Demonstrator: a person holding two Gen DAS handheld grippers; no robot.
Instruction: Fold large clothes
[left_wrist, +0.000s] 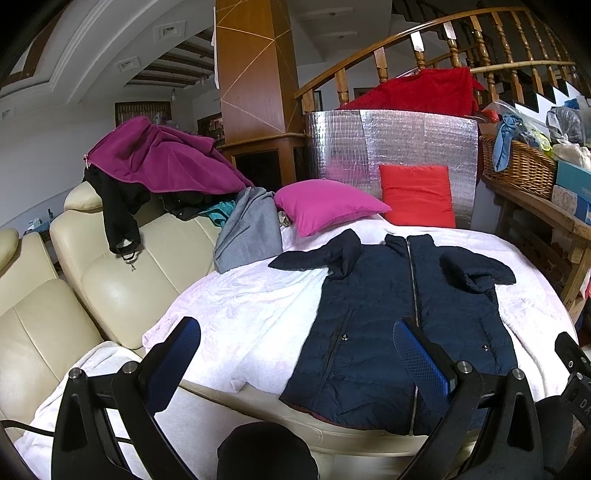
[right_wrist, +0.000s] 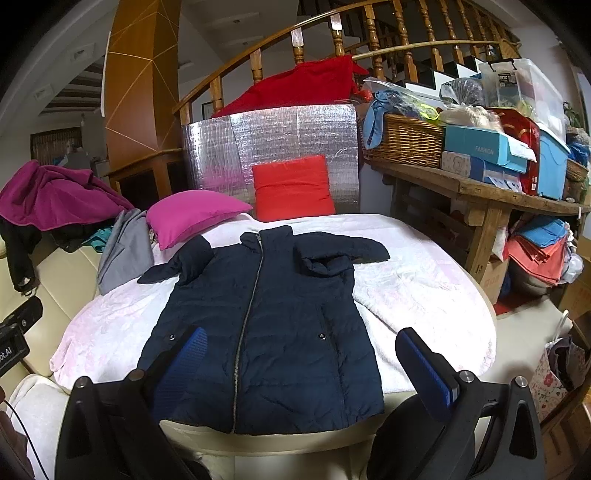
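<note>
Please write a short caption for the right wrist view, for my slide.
Open right gripper above a zipped navy jacket laid flat on a white blanket, before folding.

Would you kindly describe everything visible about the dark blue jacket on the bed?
The jacket is navy, quilted and puffy-looking, lying flat and face up on the pale pink blanket. Its silver zipper is closed up to the collar. Both sleeves are bent inward near the shoulders, and a snap sits by each pocket. Neither open gripper touches it.

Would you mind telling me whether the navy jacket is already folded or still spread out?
Mostly spread: the navy jacket lies flat, front up, zipped, body unfolded on the white blanket; only its sleeves are bent.
</note>
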